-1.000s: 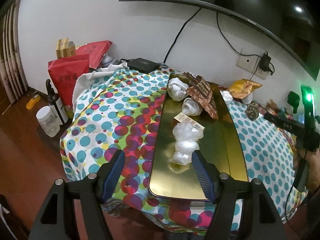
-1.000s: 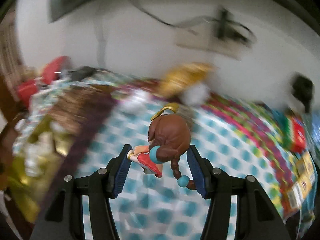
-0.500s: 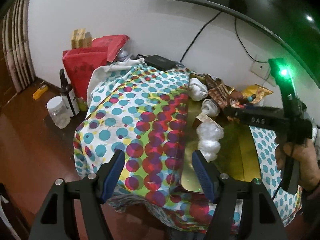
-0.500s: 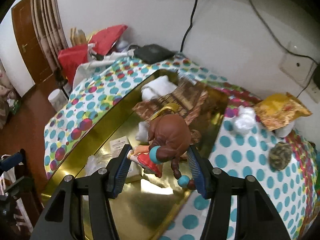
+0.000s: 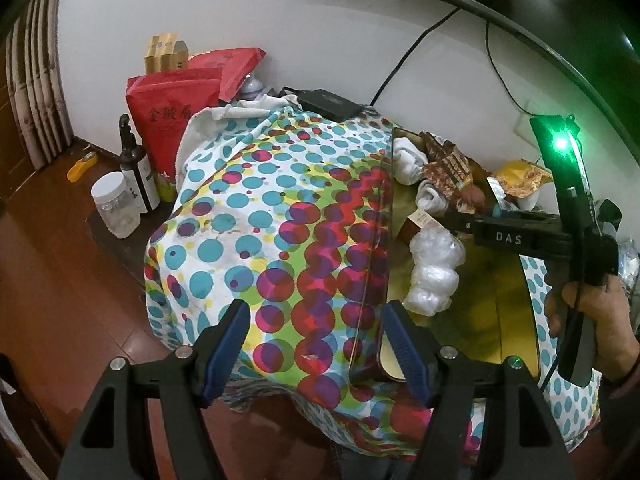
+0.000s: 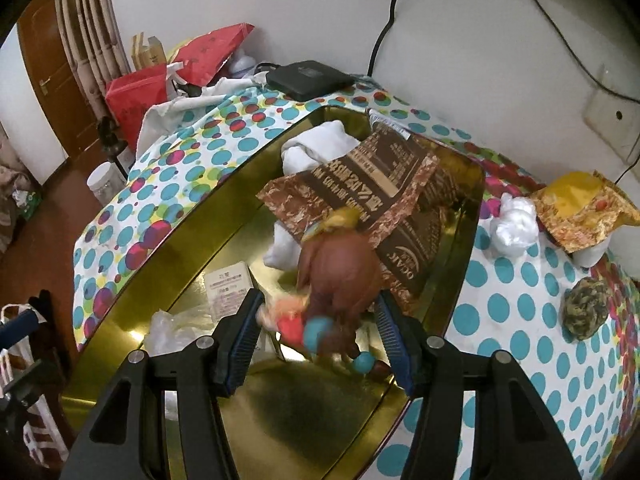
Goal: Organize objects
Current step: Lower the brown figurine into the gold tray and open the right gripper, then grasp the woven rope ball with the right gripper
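A gold tray (image 6: 192,236) lies on the polka-dot tablecloth and holds white socks, a brown snack packet (image 6: 376,184), a small card and crumpled plastic. My right gripper (image 6: 320,320) is over the tray with its jaws spread wide. A brown-haired doll figure (image 6: 336,276) is between the fingers, blurred and slipping downward toward the tray. In the left wrist view the right gripper (image 5: 460,216) reaches over the tray (image 5: 496,312) with the doll (image 5: 474,196) at its tip. My left gripper (image 5: 316,332) is open and empty above the cloth at the tray's left edge.
On the cloth right of the tray lie a yellow snack bag (image 6: 580,208), a white plastic wad (image 6: 516,228) and a woven ball (image 6: 584,312). A black box (image 6: 308,78) sits at the back. Red bags (image 5: 176,120), a bottle and a jar (image 5: 116,208) stand on the floor.
My right gripper carried the doll over the tray, lowered and opened; the doll is now dropping out of it. My left gripper drifted left, off the tray.
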{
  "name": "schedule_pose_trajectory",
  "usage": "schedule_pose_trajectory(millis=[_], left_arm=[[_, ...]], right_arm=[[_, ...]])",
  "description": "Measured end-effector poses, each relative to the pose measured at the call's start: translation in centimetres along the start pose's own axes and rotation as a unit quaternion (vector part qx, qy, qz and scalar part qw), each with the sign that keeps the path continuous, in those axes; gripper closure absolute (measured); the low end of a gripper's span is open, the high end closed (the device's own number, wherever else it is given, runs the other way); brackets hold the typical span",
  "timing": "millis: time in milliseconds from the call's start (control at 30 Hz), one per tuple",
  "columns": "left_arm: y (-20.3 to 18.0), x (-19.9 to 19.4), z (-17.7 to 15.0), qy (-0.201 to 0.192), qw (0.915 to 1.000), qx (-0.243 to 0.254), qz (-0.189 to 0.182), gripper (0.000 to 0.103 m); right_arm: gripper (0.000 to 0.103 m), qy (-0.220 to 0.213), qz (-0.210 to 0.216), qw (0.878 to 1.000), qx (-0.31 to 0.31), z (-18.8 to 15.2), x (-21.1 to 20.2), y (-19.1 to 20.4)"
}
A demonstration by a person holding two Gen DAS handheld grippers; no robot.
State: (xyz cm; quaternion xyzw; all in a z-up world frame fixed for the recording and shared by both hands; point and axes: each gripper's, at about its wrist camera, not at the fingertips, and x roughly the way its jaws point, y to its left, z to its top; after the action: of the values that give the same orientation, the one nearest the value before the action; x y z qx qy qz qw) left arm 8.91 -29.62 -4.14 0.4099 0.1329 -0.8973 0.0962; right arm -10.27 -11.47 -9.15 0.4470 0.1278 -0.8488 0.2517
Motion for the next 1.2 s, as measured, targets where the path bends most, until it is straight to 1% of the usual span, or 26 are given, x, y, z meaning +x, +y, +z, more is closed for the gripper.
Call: schedule_pose_trajectory(millis=[67, 133, 200, 300, 333, 367, 400, 433, 467, 567, 633, 667, 767, 833, 933, 1067, 1133, 1167, 1200], left_arm=[[-0.2, 0.2, 0.0, 0.004, 1.0, 0.0, -0.001, 0.032], [-0.4, 0.3, 0.0, 0.004, 1.0, -0.001, -0.004, 0.032], [-0.8, -0.1, 0.1, -0.007, 0.9999, -0.002, -0.012, 0.032], [-1.5, -0.9, 0.6, -0.025, 0.9993, 0.003, -0.028, 0.032], [-2.0, -1.1, 0.7, -0.029, 0.999, 0.009, -0.033, 0.032], [-2.3, -1.3, 0.9, -0.033, 0.9987, 0.015, -0.036, 0.032], [-3.0, -1.5, 1.0, -0.036, 0.9983, 0.025, -0.038, 0.032], [-3.5, -1.5, 1.1, -0.036, 0.9981, 0.032, -0.038, 0.032], [-4.1, -1.5, 1.2, -0.036, 0.9978, 0.038, -0.04, 0.032], [-5.9, -1.5, 1.4, -0.037, 0.9965, 0.054, -0.051, 0.032], [-7.3, -1.5, 1.4, -0.034, 0.9954, 0.067, -0.058, 0.032], [-8.0, -1.4, 1.4, -0.033, 0.9948, 0.075, -0.061, 0.032], [-10.1, -1.0, 1.2, -0.024, 0.9929, 0.095, -0.067, 0.032], [-11.4, -0.5, 1.0, -0.017, 0.9916, 0.106, -0.072, 0.032], [-13.2, 0.0, 0.7, -0.007, 0.9888, 0.125, -0.083, 0.032], [-15.7, 0.6, 0.5, 0.001, 0.9848, 0.15, -0.087, 0.032], [-16.9, 1.0, 0.4, 0.006, 0.9831, 0.159, -0.09, 0.032], [-17.3, 1.1, 0.4, 0.008, 0.9823, 0.162, -0.093, 0.032], [-17.9, 1.2, 0.3, 0.008, 0.9808, 0.169, -0.097, 0.032]], right_arm=[[0.047, -0.014, 0.0, 1.0, -0.001, 0.1, -0.5, -0.1], [0.043, -0.022, 0.006, 1.0, 0.002, 0.2, -1.1, -0.3], [0.04, -0.039, 0.009, 0.999, 0.006, 0.2, -2.3, -0.7], [0.036, -0.08, 0.009, 0.997, 0.015, -0.5, -4.8, -2.3], [0.034, -0.09, 0.005, 0.996, 0.019, -0.7, -5.4, -2.9], [0.028, -0.101, -0.005, 0.995, 0.025, -1.1, -6.1, -3.9], [0.025, -0.11, -0.018, 0.993, 0.034, -1.6, -6.7, -5.1], [0.025, -0.114, -0.029, 0.992, 0.041, -2.0, -7.0, -6.1], [0.025, -0.115, -0.044, 0.991, 0.054, -2.5, -7.3, -7.6], [0.025, -0.104, -0.069, 0.986, 0.11, -3.7, -7.3, -12.7], [0.025, -0.096, -0.082, 0.983, 0.136, -4.4, -7.0, -15.3], [0.025, -0.087, -0.095, 0.981, 0.147, -4.8, -6.7, -16.8], [0.025, -0.069, -0.121, 0.978, 0.153, -5.4, -5.6, -19.5], [0.025, -0.06, -0.127, 0.979, 0.151, -5.2, -4.7, -20.4], [0.025, -0.058, -0.123, 0.979, 0.152, -5.0, -3.5, -21.4], [0.026, -0.05, -0.139, 0.978, 0.148, -4.2, -1.8, -22.0], [0.028, -0.048, -0.134, 0.978, 0.154, -4.0, -1.0, -22.5], [0.032, -0.045, -0.134, 0.978, 0.156, -3.9, -0.6, -22.6], [0.043, -0.042, -0.134, 0.978, 0.156, -3.9, -0.3, -22.8]])
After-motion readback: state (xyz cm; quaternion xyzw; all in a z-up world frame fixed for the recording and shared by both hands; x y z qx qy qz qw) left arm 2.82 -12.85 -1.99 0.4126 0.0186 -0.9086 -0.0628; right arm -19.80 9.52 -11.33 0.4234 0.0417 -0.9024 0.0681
